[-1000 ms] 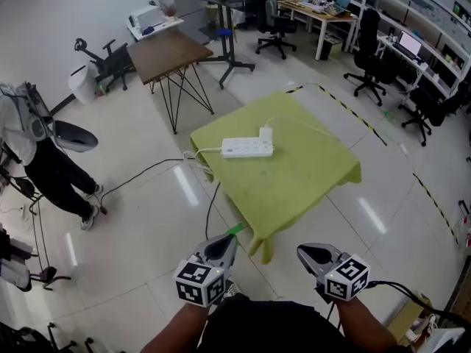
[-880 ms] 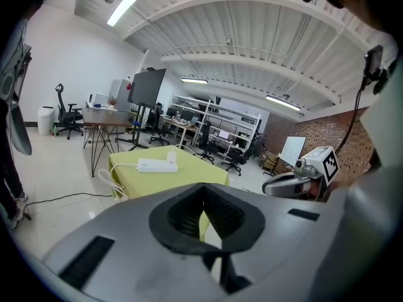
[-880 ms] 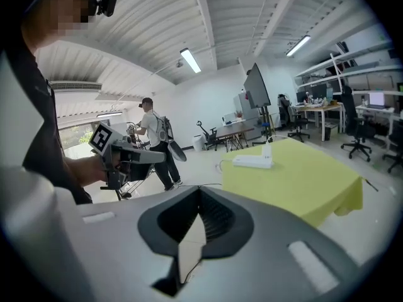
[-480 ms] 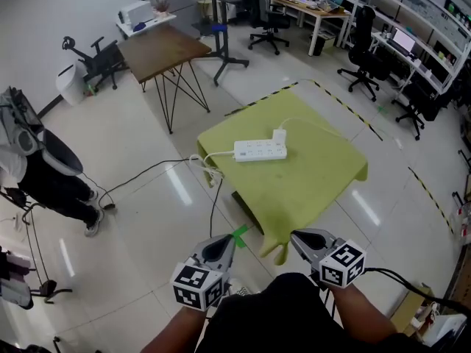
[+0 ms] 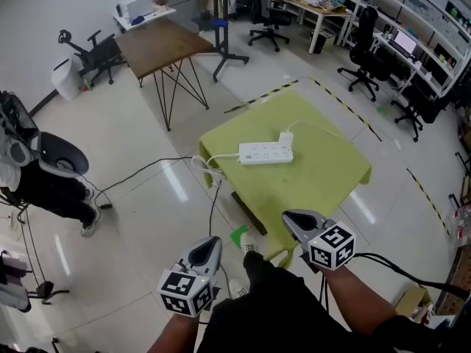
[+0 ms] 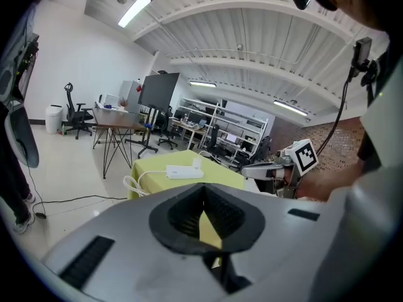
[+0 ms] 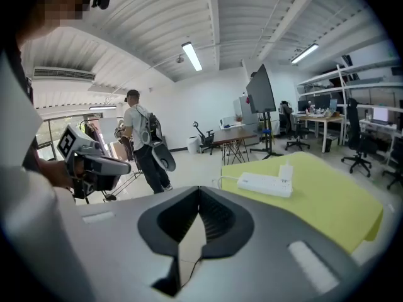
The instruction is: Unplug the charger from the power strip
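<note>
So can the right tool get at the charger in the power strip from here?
Probably not yet: the right tool hangs by the green cloth's near corner, while the charger sits mid-table on the power strip. Only bare cloth lies between.

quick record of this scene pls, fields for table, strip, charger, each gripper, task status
table: draped in a yellow cloth
power strip: white, lying flat on the cloth; its cord loops off the table's left edge
charger: white, plugged in at the strip's right end; thin cable trails away
left gripper: jaws together, empty, short of the table
right gripper: jaws together, empty, by the table's near corner
task status: charger not yet unplugged
</note>
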